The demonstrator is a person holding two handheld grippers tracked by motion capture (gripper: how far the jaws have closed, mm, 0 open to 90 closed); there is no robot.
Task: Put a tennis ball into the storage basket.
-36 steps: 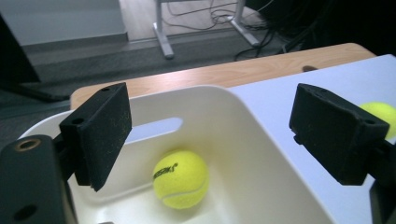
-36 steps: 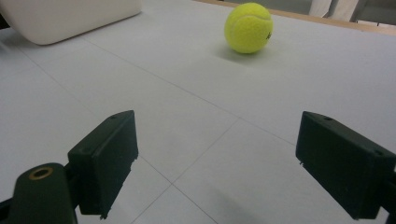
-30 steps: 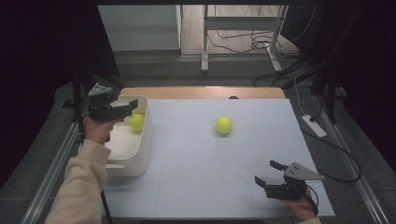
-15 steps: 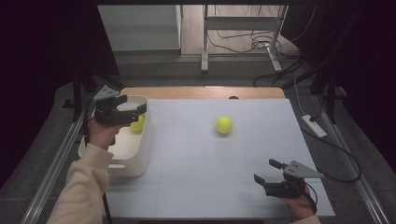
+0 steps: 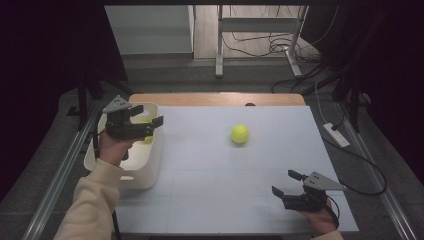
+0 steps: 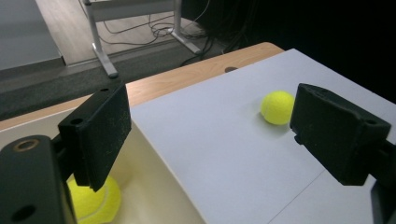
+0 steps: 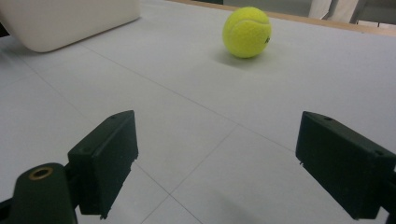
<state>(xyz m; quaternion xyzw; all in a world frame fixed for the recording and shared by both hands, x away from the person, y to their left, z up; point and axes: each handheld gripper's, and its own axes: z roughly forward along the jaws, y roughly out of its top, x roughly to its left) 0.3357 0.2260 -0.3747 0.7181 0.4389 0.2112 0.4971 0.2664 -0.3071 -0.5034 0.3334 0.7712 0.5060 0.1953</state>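
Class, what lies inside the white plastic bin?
One yellow tennis ball lies inside the white plastic bin. The left gripper above covers part of the bin's floor.

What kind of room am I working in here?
Probably a lab or recording workspace, not a home: a white-topped table with dark surrounds, loose cables on the floor behind, and a metal stand past the table.

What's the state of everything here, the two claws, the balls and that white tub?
Left claw: open, nothing between its jaws, held above the tub.
Right claw: open, empty, low over the table's near right corner.
Ball in the tub: lying inside, loose, partly hidden by the left claw.
Ball on the table: resting free in the middle, untouched.
White tub: upright at the table's left edge, one ball seen in it.
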